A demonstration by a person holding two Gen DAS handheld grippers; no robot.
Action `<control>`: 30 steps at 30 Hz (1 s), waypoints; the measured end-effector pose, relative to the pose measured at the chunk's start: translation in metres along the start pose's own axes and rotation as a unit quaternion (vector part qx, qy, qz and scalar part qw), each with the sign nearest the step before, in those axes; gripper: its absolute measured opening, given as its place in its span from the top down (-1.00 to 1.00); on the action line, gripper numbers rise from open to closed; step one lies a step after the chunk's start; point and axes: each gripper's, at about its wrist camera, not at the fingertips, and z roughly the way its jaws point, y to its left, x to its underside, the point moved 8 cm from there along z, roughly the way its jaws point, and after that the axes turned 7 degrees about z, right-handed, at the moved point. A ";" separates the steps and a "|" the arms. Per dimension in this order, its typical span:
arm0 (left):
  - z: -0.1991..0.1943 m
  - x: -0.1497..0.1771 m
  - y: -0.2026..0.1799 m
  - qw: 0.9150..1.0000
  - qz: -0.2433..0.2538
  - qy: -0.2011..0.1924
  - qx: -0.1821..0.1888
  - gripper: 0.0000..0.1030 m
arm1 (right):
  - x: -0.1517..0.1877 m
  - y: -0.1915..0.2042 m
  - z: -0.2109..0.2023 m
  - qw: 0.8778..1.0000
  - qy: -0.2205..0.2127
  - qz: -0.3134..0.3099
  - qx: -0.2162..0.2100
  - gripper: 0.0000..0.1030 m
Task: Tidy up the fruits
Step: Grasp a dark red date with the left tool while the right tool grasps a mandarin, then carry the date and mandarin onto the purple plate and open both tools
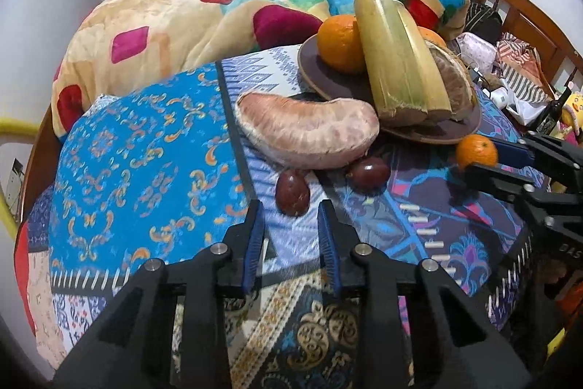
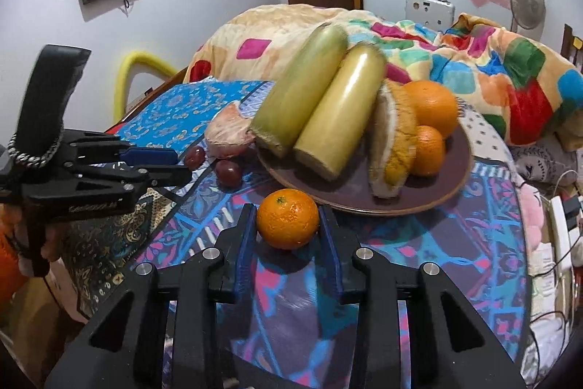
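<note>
The right gripper has its jaws closed narrowly on a small orange, both blue pads against its sides; the fruit sits on the patterned bed cover just near of the brown plate. The left gripper has its jaws narrow and empty, just near of a dark red fruit. A second one lies to its right, with a peeled pomelo segment beyond both. The plate holds two green-yellow stalks, oranges and more pomelo.
</note>
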 end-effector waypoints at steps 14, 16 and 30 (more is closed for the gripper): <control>-0.008 -0.006 0.001 1.000 -0.003 -0.014 -0.005 0.84 | -0.006 -0.034 -0.031 0.999 -0.030 0.025 0.021 0.40; -0.016 -0.011 0.001 1.000 -0.001 -0.024 -0.007 0.84 | -0.010 -0.039 -0.033 0.999 -0.037 0.030 0.024 0.40; -0.034 -0.067 -0.010 0.997 0.014 -0.078 0.003 0.84 | -0.042 -0.082 -0.041 0.994 -0.072 0.043 0.066 0.39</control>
